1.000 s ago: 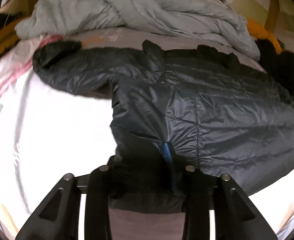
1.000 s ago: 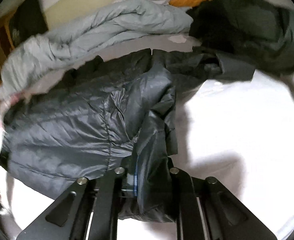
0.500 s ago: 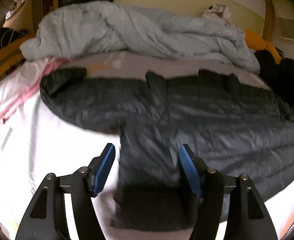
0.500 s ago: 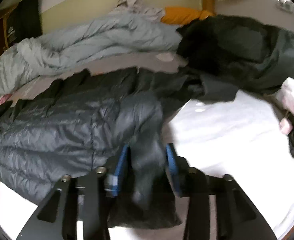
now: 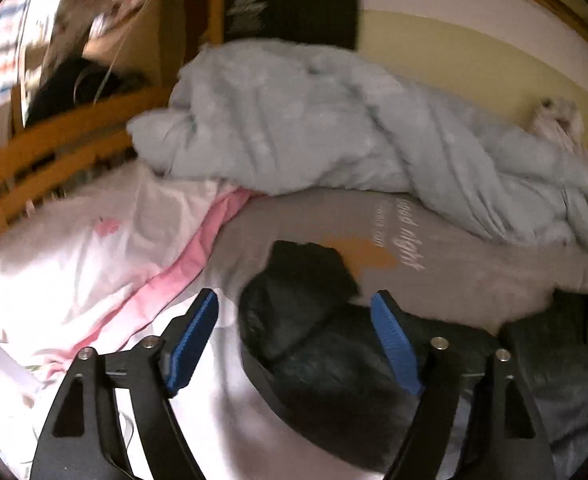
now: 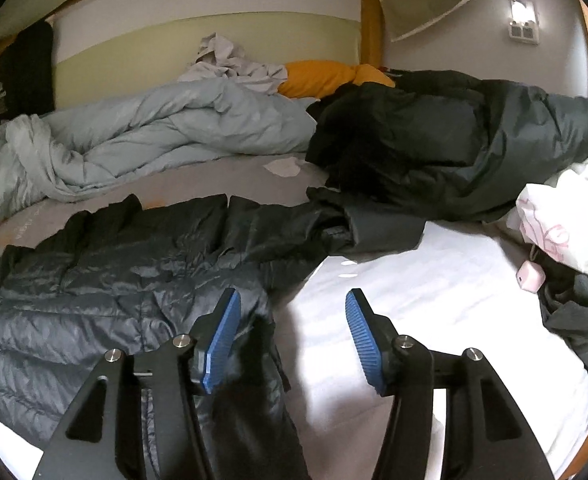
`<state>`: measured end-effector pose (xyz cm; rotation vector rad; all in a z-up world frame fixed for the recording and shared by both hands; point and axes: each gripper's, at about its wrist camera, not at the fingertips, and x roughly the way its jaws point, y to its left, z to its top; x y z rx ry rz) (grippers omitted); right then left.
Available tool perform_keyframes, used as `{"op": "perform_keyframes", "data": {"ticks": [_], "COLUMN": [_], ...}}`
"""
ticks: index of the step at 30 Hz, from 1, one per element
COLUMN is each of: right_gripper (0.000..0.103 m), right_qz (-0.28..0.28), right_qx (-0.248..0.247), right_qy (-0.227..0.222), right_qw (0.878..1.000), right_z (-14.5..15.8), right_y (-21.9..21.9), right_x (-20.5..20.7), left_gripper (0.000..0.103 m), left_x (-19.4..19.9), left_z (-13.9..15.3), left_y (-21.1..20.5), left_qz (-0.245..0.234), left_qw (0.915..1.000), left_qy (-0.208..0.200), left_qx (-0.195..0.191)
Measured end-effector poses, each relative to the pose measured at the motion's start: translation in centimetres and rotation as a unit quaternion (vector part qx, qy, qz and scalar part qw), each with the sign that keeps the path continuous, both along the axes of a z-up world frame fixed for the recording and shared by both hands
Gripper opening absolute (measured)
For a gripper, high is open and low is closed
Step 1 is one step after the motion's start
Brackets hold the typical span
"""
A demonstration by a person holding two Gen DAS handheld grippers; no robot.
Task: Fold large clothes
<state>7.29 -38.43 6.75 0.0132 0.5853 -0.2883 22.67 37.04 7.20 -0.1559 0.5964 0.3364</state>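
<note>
The dark quilted jacket [image 6: 114,288] lies spread flat on the bed, collar toward the far side, one sleeve [image 6: 294,224] stretched right. My right gripper [image 6: 294,340] hovers over the jacket's near right edge with its jaws opening. A fold of the jacket lies by the left pad [image 6: 222,340], but nothing is pressed. In the blurred left wrist view, the jacket's other sleeve [image 5: 294,312] ends in a black cuff. My left gripper [image 5: 294,340] is over that sleeve end, jaws opening, with the pads clear of the cloth.
A pale blue duvet [image 6: 154,128] is heaped along the far wall. A dark green coat [image 6: 454,140] and an orange pillow [image 6: 326,76] lie at the back right. Pink-white bedding [image 5: 94,264] and a wooden bed rail [image 5: 54,160] are at the left. White sheet [image 6: 434,300] lies right of the jacket.
Both grippers opened and let go of the jacket's near hem. The left one swung left to the sleeve end. The right one tilted up and stayed near the jacket's right edge.
</note>
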Motion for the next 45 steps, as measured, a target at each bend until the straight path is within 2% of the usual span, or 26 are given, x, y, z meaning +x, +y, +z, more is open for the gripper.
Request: {"op": "perform_keyframes", "data": {"ticks": [2, 4, 6, 9, 11, 12, 13, 16, 18, 21, 23, 25, 28, 30, 32, 35, 36, 37, 39, 43, 45], "right_gripper": [0.057, 0.057, 0.057, 0.057, 0.057, 0.057, 0.057, 0.057, 0.057, 0.057, 0.057, 0.057, 0.057, 0.057, 0.057, 0.057, 0.057, 0.057, 0.057, 0.057, 0.057], "right_qz": [-0.004, 0.003, 0.019, 0.034, 0.044, 0.047, 0.05, 0.05, 0.049, 0.042, 0.043, 0.051, 0.056, 0.057, 0.059, 0.064, 0.063, 0.063, 0.069, 0.076, 0.079], "right_qx": [-0.02, -0.016, -0.003, -0.012, -0.023, -0.027, -0.032, -0.037, -0.03, -0.022, -0.008, 0.007, 0.017, 0.018, 0.026, 0.049, 0.054, 0.059, 0.071, 0.069, 0.067], "right_qy": [0.007, 0.017, 0.022, 0.035, 0.043, 0.044, 0.044, 0.039, 0.032, 0.02, 0.016, 0.016, 0.002, -0.01, -0.015, -0.01, -0.007, -0.005, 0.003, 0.0, -0.003], "right_qw": [1.0, 1.0, 1.0, 0.999, 0.998, 0.998, 0.997, 0.997, 0.998, 0.999, 0.999, 0.999, 0.998, 0.998, 0.998, 0.997, 0.997, 0.996, 0.995, 0.995, 0.995], "right_z": [-0.5, -0.9, -1.4, -2.2, -2.6, -2.7, -2.8, -2.5, -2.2, -1.6, -1.3, -1.1, -0.3, 0.2, 0.5, 0.5, 0.4, 0.3, 0.2, 0.3, 0.4], "right_y": [0.4, 0.8, 1.2, 2.3, 3.1, 3.4, 3.6, 3.9, 3.8, 3.4, 3.2, 3.1, 3.0, 2.9, 2.6, 2.0, 1.8, 1.7, 1.5, 1.7, 1.9], "right_x": [0.8, 1.7, 2.2, 2.5, 2.7, 2.6, 2.6, 2.2, 1.8, 1.3, 0.8, 0.2, -0.7, -1.3, -1.6, -1.7, -1.6, -1.6, -1.5, -1.7, -1.8], "left_gripper": [0.079, 0.079, 0.079, 0.077, 0.052, 0.017, 0.002, 0.002, 0.002, 0.002, 0.002, 0.002, 0.003, 0.004, 0.005, 0.009, 0.009, 0.022, 0.04, 0.042, 0.049], "left_x": [1.3, 2.6, 3.6, 4.3, 4.5, 4.5, 4.6, 3.5, 2.4, 0.1, -1.0, -2.3, -3.9, -5.6, -7.1, -9.1, -9.5, -9.8, -10.4, -11.8, -12.9], "left_z": [-1.8, -4.3, -6.6, -9.2, -9.3, -8.7, -8.0, -4.2, -1.1, 2.8, 4.2, 4.8, 4.4, 3.4, 1.9, -1.2, -2.2, -3.2, -4.5, -5.0, -4.4], "left_y": [2.9, 5.2, 7.0, 8.4, 7.8, 7.1, 6.4, 3.0, 0.3, -5.7, -10.0, -14.8, -22.0, -27.3, -31.2, -35.1, -36.1, -36.7, -37.1, -36.5, -35.5], "left_qz": [0.019, 0.04, 0.041, 0.034, 0.031, 0.018, 0.004, -0.017, -0.046, -0.107, -0.142, -0.181, -0.264, -0.311, -0.341, -0.37, -0.371, -0.365, -0.353, -0.351, -0.334], "left_qw": [0.9995, 0.9977, 0.9943, 0.9845, 0.9825, 0.9841, 0.9863, 0.995, 0.9952, 0.9902, 0.9861, 0.9791, 0.9589, 0.9468, 0.9381, 0.9277, 0.9278, 0.9304, 0.9349, 0.9357, 0.9422], "left_qy": [0.017, 0.04, 0.058, 0.063, 0.063, 0.062, 0.058, 0.018, -0.019, -0.063, -0.074, -0.082, -0.078, -0.062, -0.045, -0.004, 0.007, 0.02, 0.032, 0.036, 0.02], "left_qx": [-0.018, -0.037, -0.08, -0.16, -0.173, -0.165, -0.154, -0.097, -0.084, -0.063, -0.043, -0.042, -0.067, -0.053, -0.039, -0.047, -0.039, -0.022, -0.002, -0.007, -0.004]}}
